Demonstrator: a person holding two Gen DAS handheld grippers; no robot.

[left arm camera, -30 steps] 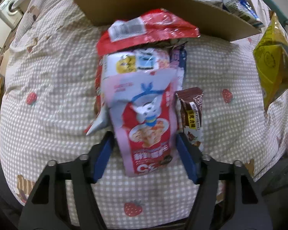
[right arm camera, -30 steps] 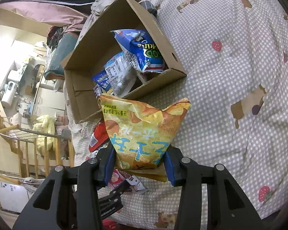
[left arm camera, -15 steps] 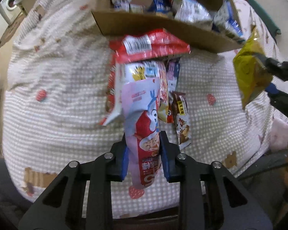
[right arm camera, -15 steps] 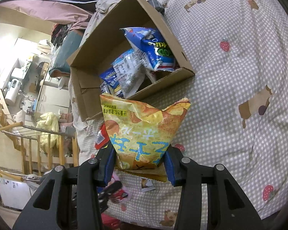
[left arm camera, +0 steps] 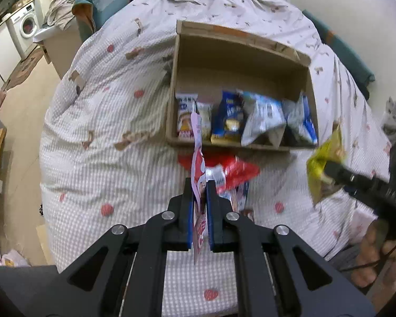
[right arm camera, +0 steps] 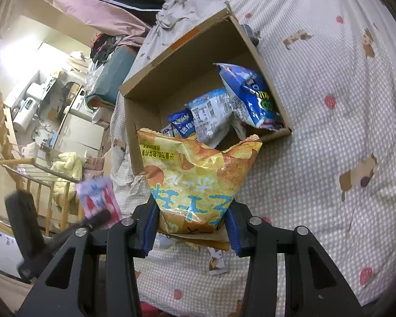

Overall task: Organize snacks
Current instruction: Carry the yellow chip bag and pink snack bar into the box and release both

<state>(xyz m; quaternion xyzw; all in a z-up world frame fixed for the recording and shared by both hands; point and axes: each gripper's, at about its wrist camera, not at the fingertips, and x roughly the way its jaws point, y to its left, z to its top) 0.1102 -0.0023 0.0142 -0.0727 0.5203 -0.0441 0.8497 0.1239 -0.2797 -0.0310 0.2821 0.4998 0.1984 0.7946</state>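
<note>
Two grippers hold snacks above the bed (left arm camera: 113, 121). The left gripper (left arm camera: 199, 206) pinches a pink packet (left arm camera: 198, 163); the right gripper (right arm camera: 191, 227) clamps a yellow bag (right arm camera: 198, 179) near the box (right arm camera: 177, 60).

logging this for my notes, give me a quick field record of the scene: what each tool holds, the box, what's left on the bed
left tool: shut on the pink and red packet, jaws just closed, packet lifted off the bed
right tool: shut on the yellow chip bag, held in the air
cardboard box: open, on the checked bedspread
box contents: several blue and white packets in a row along the near wall
still on bed: red packet and a few small ones just before the box
</note>
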